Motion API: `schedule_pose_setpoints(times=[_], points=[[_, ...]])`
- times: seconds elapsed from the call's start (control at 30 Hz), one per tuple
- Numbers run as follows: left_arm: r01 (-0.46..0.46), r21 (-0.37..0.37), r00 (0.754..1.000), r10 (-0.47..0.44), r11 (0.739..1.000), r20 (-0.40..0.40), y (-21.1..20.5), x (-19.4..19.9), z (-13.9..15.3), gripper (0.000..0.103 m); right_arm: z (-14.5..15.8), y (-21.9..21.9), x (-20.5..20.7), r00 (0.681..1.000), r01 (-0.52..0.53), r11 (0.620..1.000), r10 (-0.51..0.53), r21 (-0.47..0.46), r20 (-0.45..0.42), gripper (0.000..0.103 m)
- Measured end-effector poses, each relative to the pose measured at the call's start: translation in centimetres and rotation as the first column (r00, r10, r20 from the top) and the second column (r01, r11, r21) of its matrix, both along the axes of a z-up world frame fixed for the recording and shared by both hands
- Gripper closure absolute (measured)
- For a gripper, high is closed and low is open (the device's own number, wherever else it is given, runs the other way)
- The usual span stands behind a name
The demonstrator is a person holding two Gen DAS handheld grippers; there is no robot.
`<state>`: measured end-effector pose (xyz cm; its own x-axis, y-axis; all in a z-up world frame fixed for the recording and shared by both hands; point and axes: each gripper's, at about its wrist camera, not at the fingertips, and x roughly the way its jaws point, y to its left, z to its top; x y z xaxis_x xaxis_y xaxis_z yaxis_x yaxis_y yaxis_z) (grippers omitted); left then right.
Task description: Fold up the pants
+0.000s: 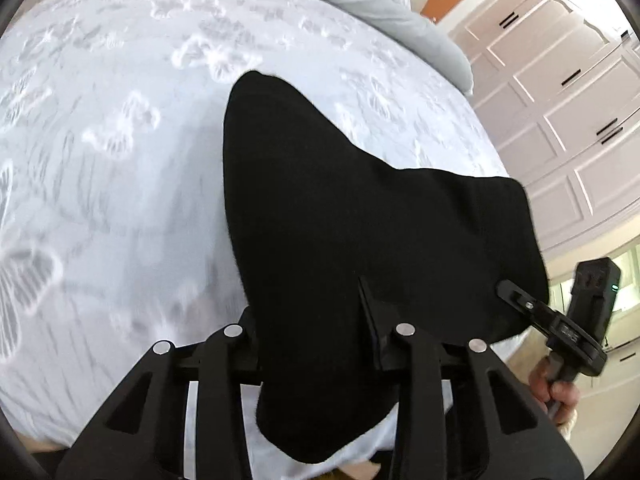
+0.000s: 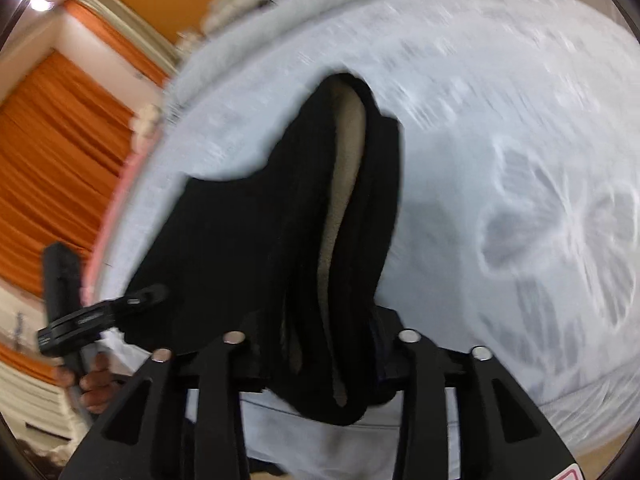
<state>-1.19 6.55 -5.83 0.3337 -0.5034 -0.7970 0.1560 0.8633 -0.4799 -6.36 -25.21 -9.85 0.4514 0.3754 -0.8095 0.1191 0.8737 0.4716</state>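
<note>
- The left gripper (image 1: pixel 316 344) is seen from behind its black linkage in the left wrist view; black cloth fills the space between its fingers.
- The cloth is pinched by it: the pants (image 1: pixel 360 232) hang through the jaws and drape below them toward the camera.
- The right gripper (image 2: pixel 320 340) is likewise closed on a bunched edge of the pants (image 2: pixel 248 248), with folds of cloth gathered between its fingers.
- A pale lining (image 2: pixel 344 184) is exposed along a fold that runs up from the right gripper.
- In the left wrist view the right gripper (image 1: pixel 510 292) is seen at the far right edge of the pants, its finger laid against the cloth; a hand (image 1: pixel 558 392) is wrapped round its handle.
- In the right wrist view the left gripper (image 2: pixel 154 294) is seen at the left edge of the pants, held by a hand (image 2: pixel 94 384).
- The pants are thus held at two corners of the near edge, one per gripper, while the rest is spread forward over the bed (image 1: pixel 120 160).
- The bed is covered by a pale sheet with a white raised floral pattern.
- A grey pillow (image 1: pixel 384 8) is laid along the far edge of the bed.
- White panelled cabinets (image 1: pixel 560 100) are seen beyond the bed on the right of the left wrist view.
- Orange curtains (image 2: pixel 52 152) are seen on the left of the right wrist view, which is blurred.
</note>
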Motion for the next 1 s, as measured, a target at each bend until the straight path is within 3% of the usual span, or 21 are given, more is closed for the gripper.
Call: schedule_pose_setpoints(times=[0.07, 0.2, 0.27, 0.4, 0.5, 0.57, 0.63, 0.73, 0.9, 1.0], points=[[-0.012, 0.055, 1.000, 0.013, 0.998, -0.023, -0.3, -0.7, -1.7, 0.058, 0.0, -0.4, 0.3, 1.000, 0.010, 1.000, -0.010, 0.019, 0.000, 0.043], [-0.089, 0.100, 0.995, 0.094, 0.991, -0.044, -0.3, -0.1, -3.1, 0.019, -0.6, 0.0, 0.9, 1.000, 0.014, 1.000, -0.014, 0.027, -0.016, 0.035], [-0.125, 0.091, 0.991, 0.129, 0.988, -0.038, -0.1, 0.4, -3.2, 0.015, -0.9, 0.2, 1.3, 1.000, 0.015, 0.999, -0.014, 0.046, -0.022, 0.027], [-0.130, 0.031, 0.985, 0.132, 0.991, -0.108, -0.4, 1.8, -4.4, 0.005, -1.1, 1.0, 1.8, 1.000, 0.025, 0.999, -0.025, 0.040, -0.015, 0.027], [-0.127, 0.072, 0.989, 0.132, 0.989, -0.065, -2.0, 2.0, -4.3, 0.005, -0.8, 1.2, 1.7, 1.000, 0.020, 0.999, -0.020, 0.030, 0.023, 0.044], [-0.079, 0.056, 0.995, 0.082, 0.995, -0.057, -3.6, 2.3, -4.3, 0.011, -0.3, 1.2, 1.4, 0.999, 0.019, 0.999, -0.021, 0.038, 0.051, 0.062], [-0.077, 0.080, 0.996, 0.079, 0.994, -0.033, -4.2, 2.1, -4.0, 0.028, 0.2, 1.3, 0.8, 0.997, 0.010, 1.000, -0.012, 0.029, 0.071, 0.068], [-0.067, 0.028, 0.998, 0.067, 0.997, -0.013, -3.3, 2.2, -3.4, 0.059, 1.4, 2.2, -0.2, 0.994, -0.002, 1.000, 0.002, 0.002, 0.109, 0.071], [-0.054, 0.038, 0.998, 0.053, 0.998, 0.032, -2.7, 0.3, -0.8, 0.065, 4.6, 3.8, -2.6, 0.986, -0.052, 0.999, 0.052, 0.000, 0.157, 0.072], [-0.042, 0.097, 0.995, 0.033, 0.994, 0.093, -3.1, -2.0, 1.6, 0.065, 7.0, 4.6, -3.9, 0.979, -0.107, 0.994, 0.106, -0.002, 0.175, 0.073]])
